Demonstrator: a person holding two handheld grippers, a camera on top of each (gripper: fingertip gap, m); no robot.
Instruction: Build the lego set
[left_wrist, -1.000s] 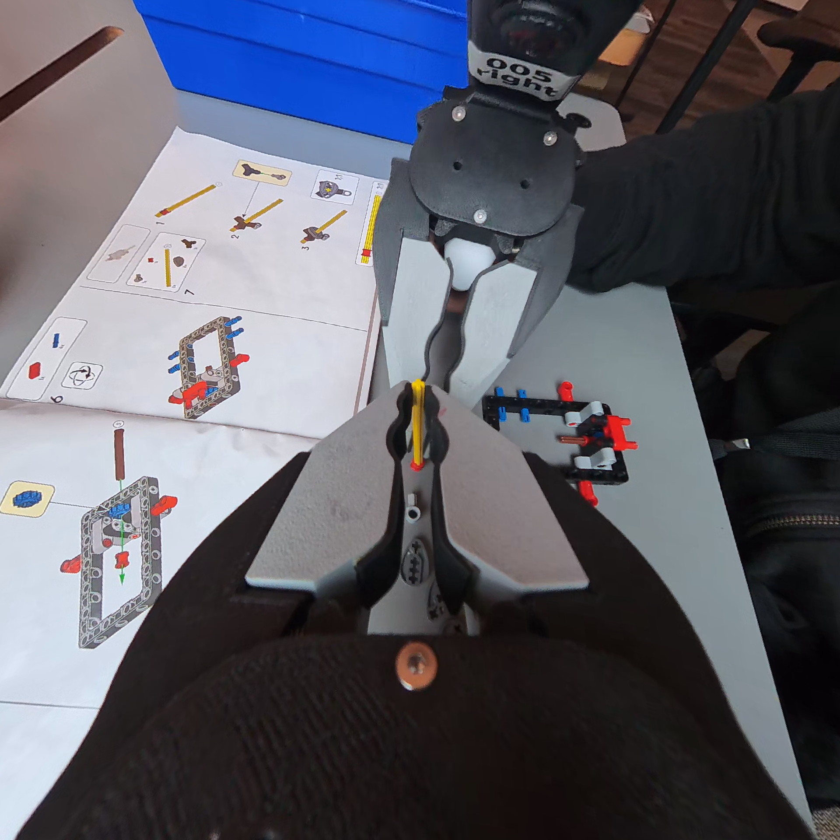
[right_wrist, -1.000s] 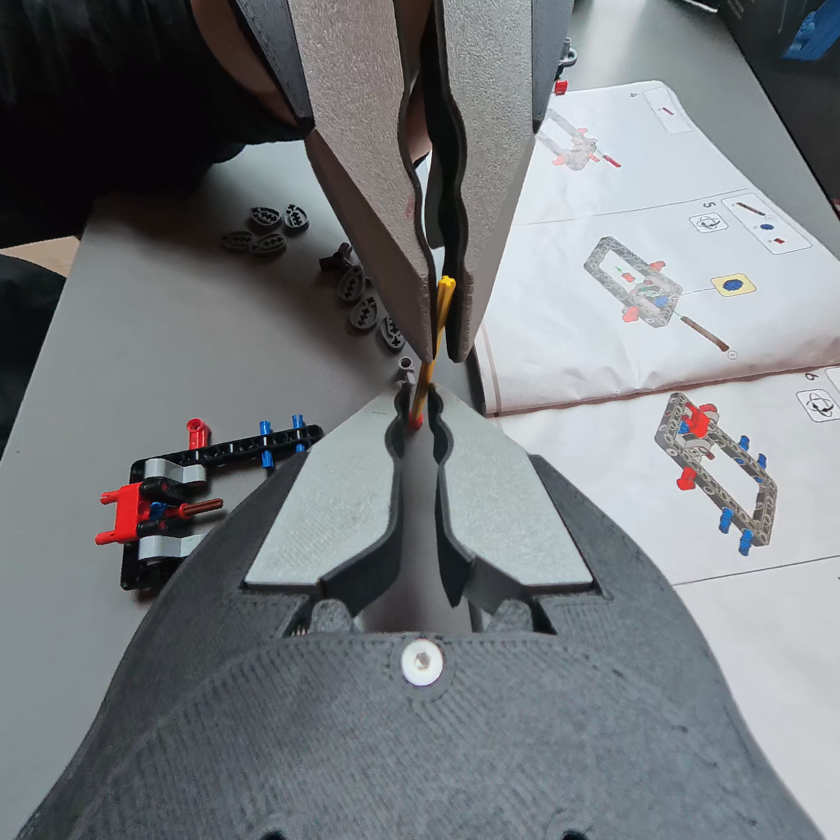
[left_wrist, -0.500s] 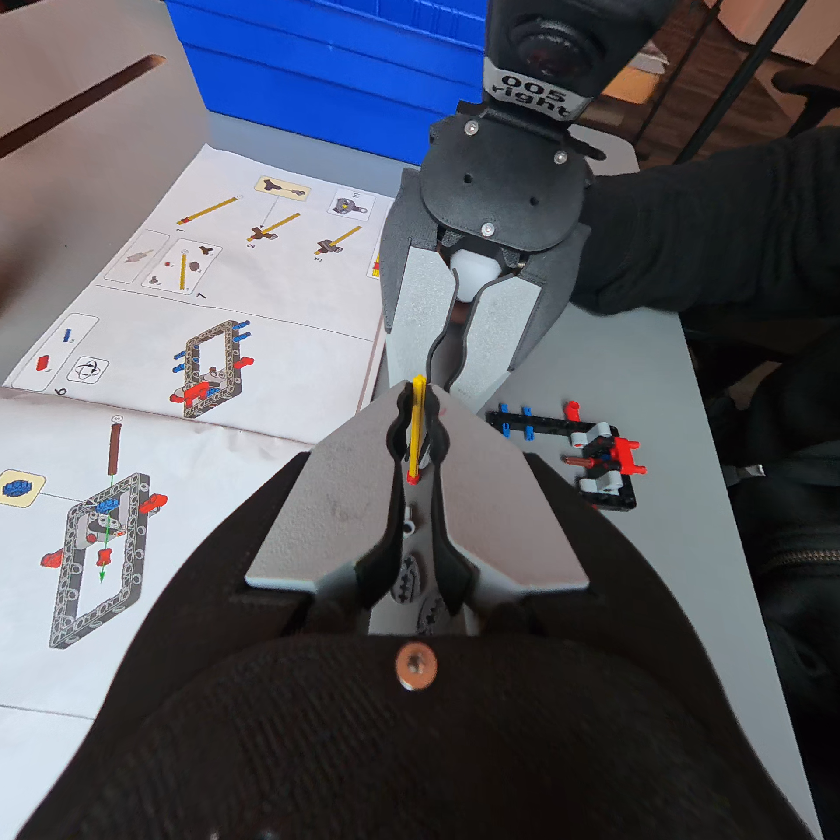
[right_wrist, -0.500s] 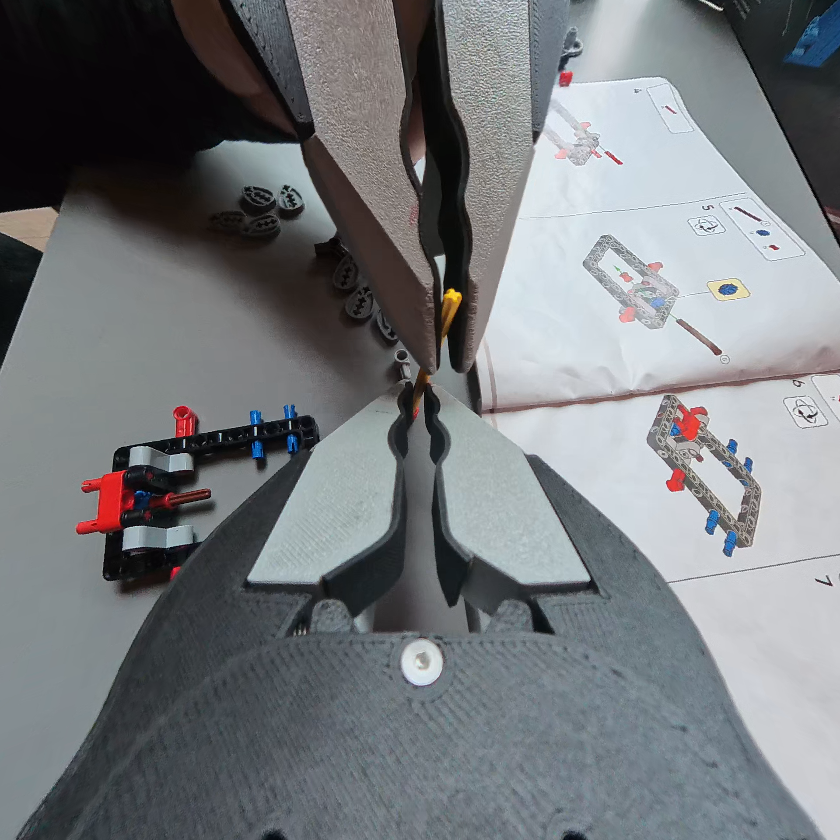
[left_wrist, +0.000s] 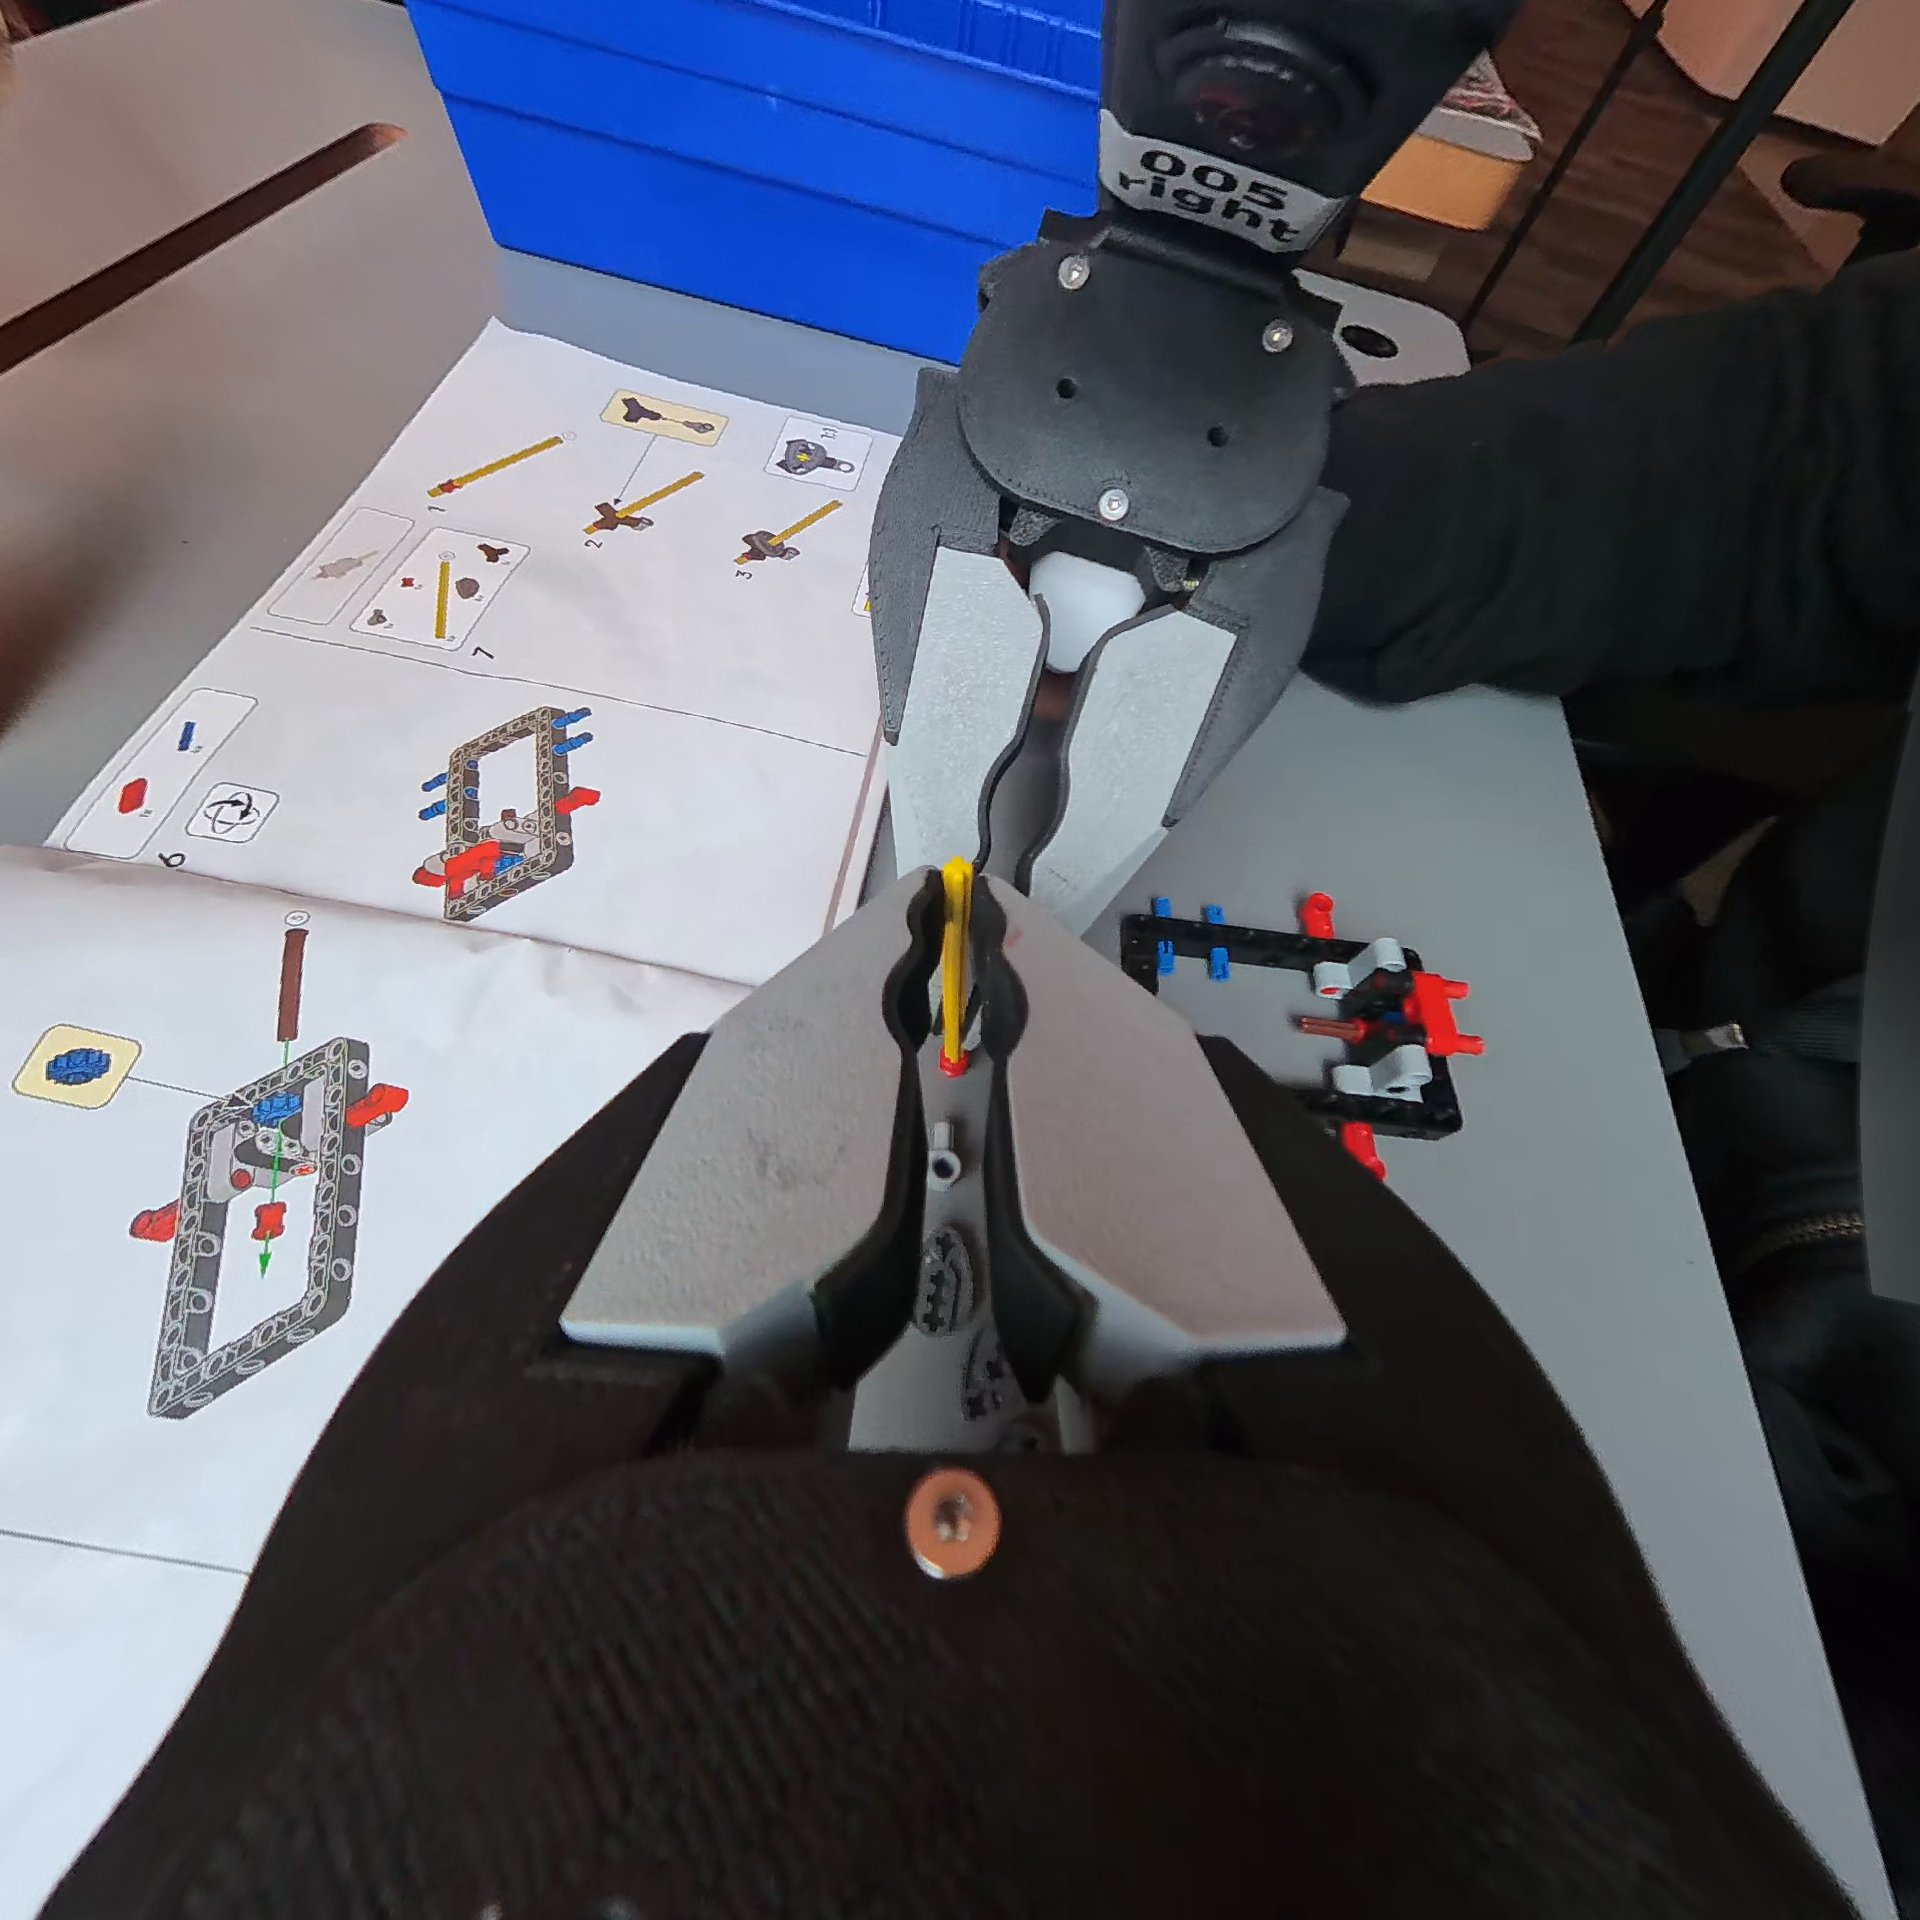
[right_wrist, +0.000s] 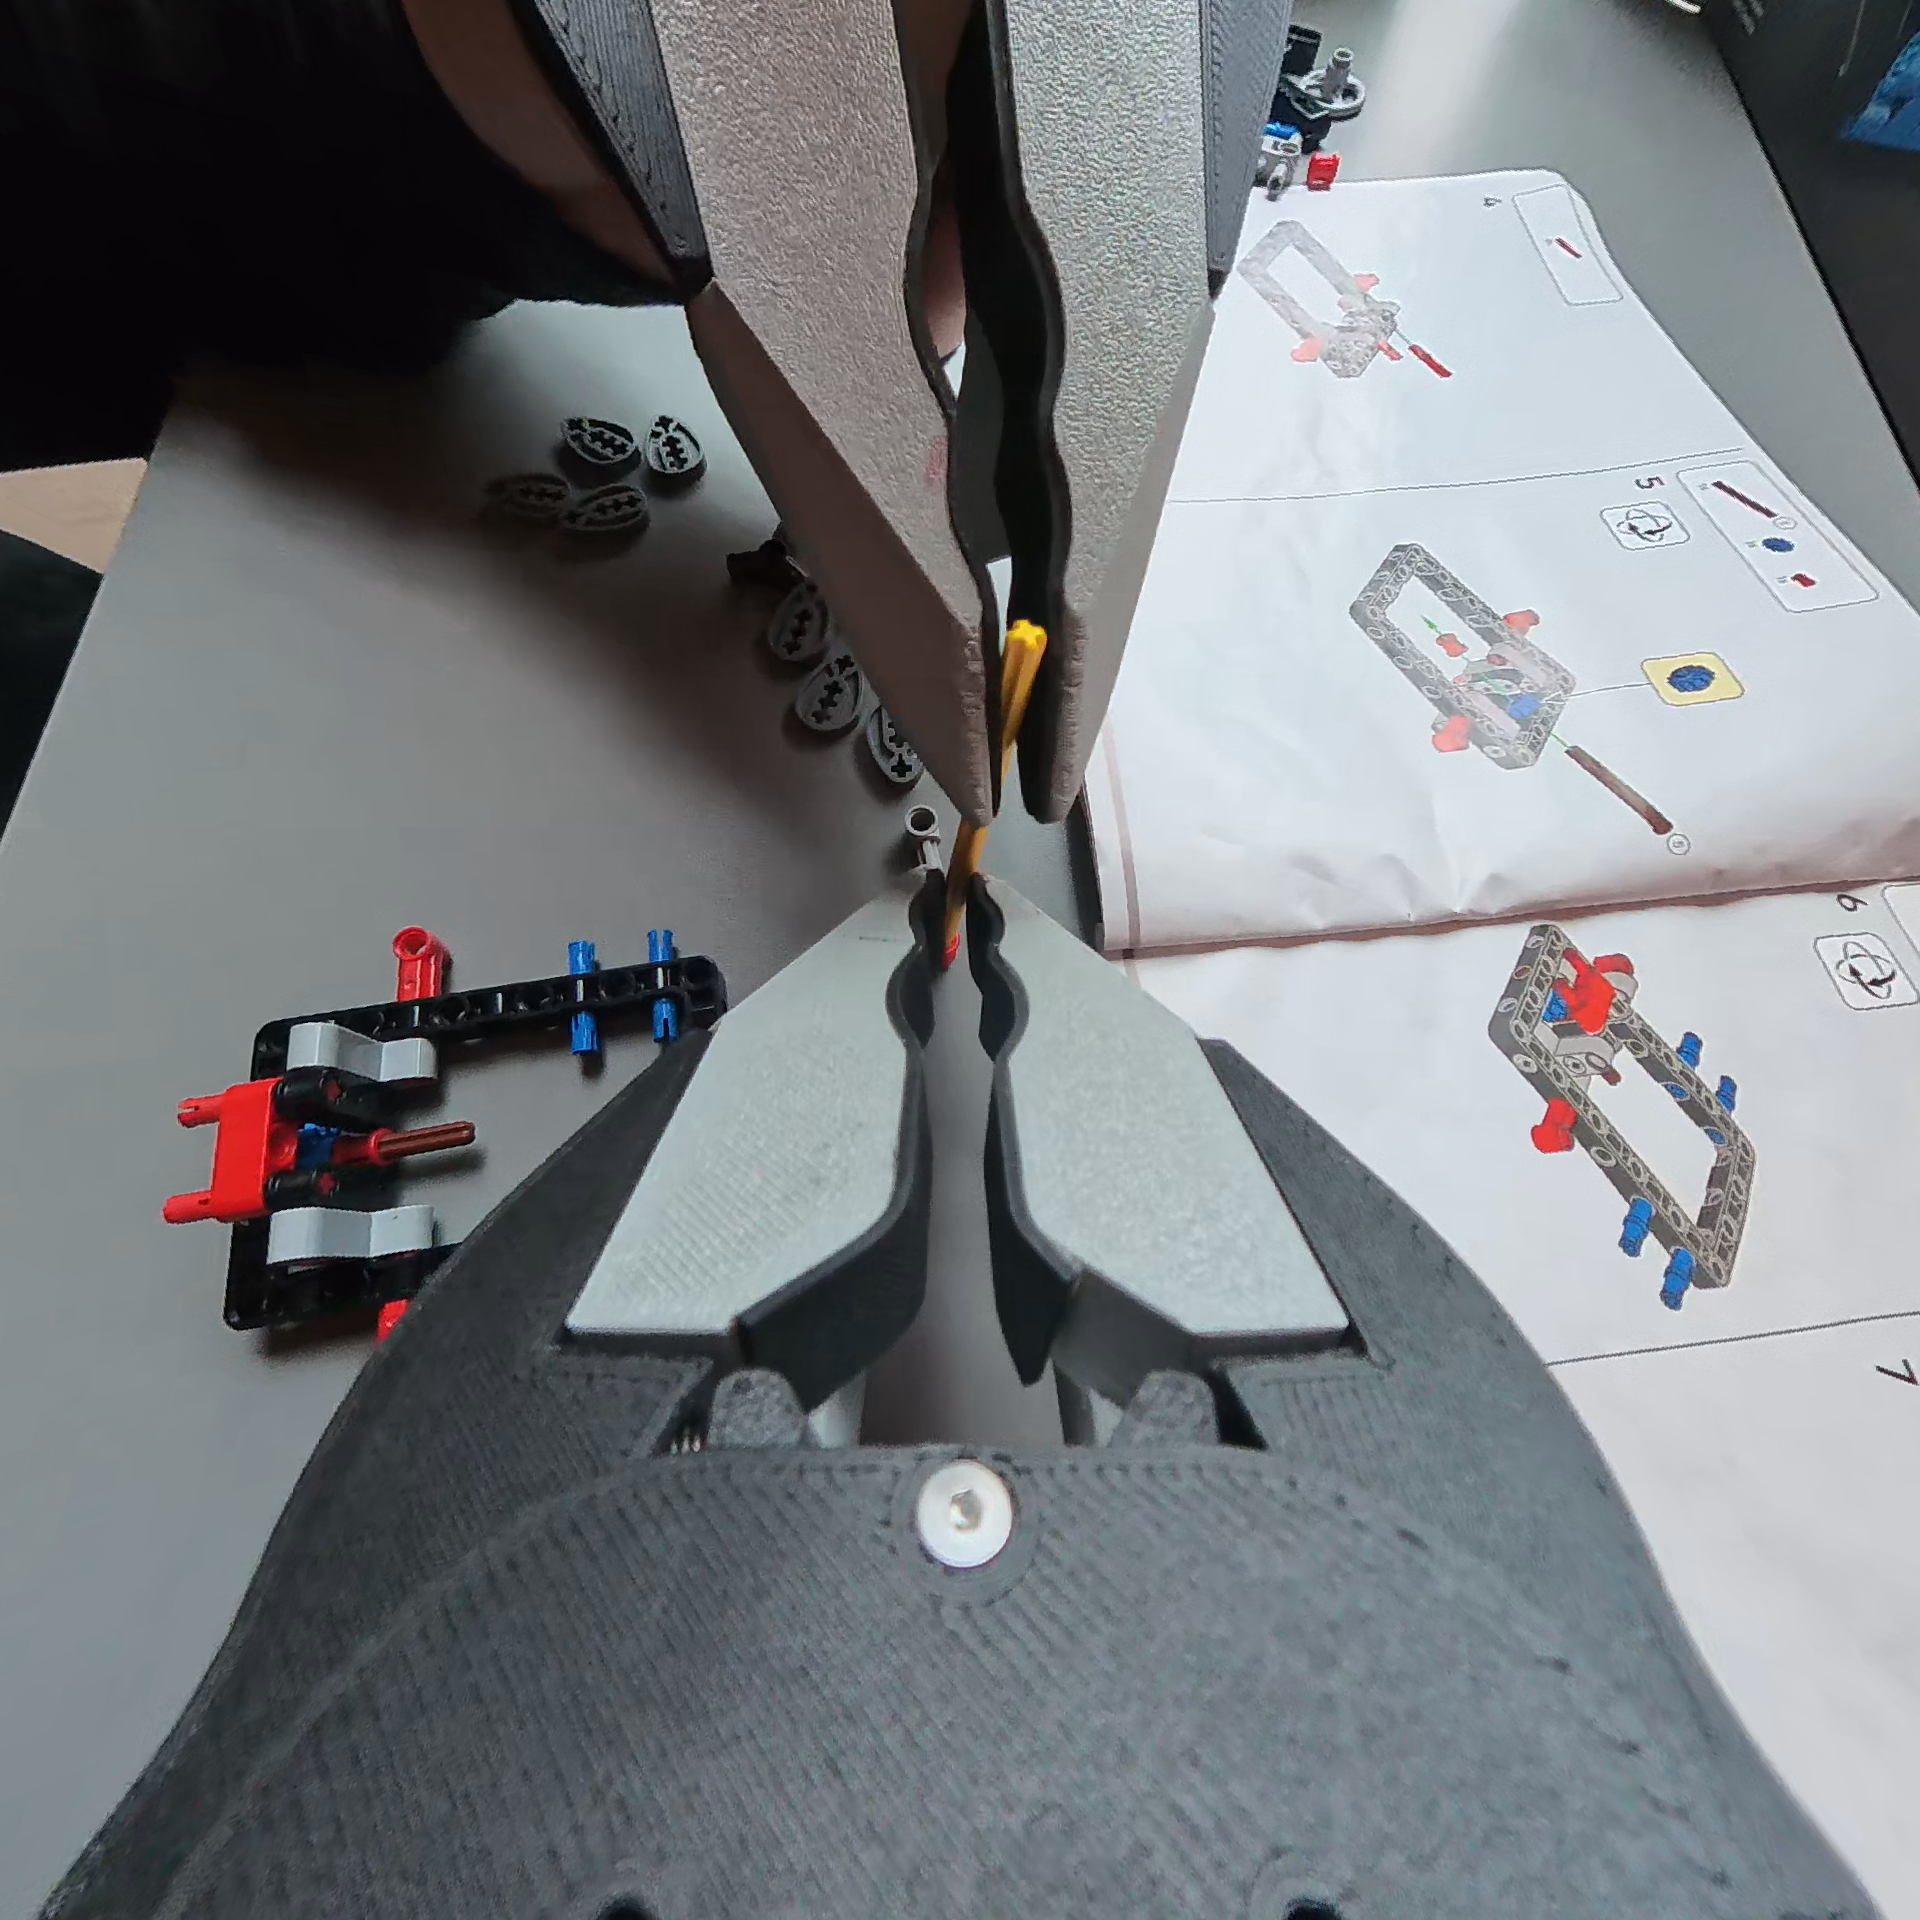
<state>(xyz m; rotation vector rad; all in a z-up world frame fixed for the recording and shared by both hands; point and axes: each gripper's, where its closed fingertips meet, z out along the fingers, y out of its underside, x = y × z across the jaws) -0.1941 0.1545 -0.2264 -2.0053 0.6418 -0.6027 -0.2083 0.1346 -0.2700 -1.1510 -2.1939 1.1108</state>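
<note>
The grey tabletop (right_wrist: 364, 727) carries an open white instruction booklet (right_wrist: 1455, 935), which fills the 3 o'clock side of the right wrist view. At 9 o'clock in that view lies the task's thing, a flat black beam frame with red, blue and light-grey fittings (right_wrist: 343, 1132), well apart from both tools. A blue plastic bin (left_wrist: 769, 156) stands at 12 o'clock in the left wrist view.

The left gripper (left_wrist: 954, 914) is clamped on a thin yellow axle rod (left_wrist: 954, 977), lengthwise along its fingers. The right gripper (right_wrist: 951, 914) pinches the rod's lower end, where a small red bush (right_wrist: 948, 951) sits.

With two grips on one slim rod above the table, any misaligned pull could, I judge, bend it, twist it out of one pinch, or knock the bush off, and the rod might drop among the loose parts.

Only the right wrist view shows the cluster of dark-grey oval toothed pieces (right_wrist: 603, 483) at 11 o'clock and the rod's cross-shaped tip; only the left wrist view shows the bin and the dark sleeve (left_wrist: 1621, 499) behind the right gripper.
</note>
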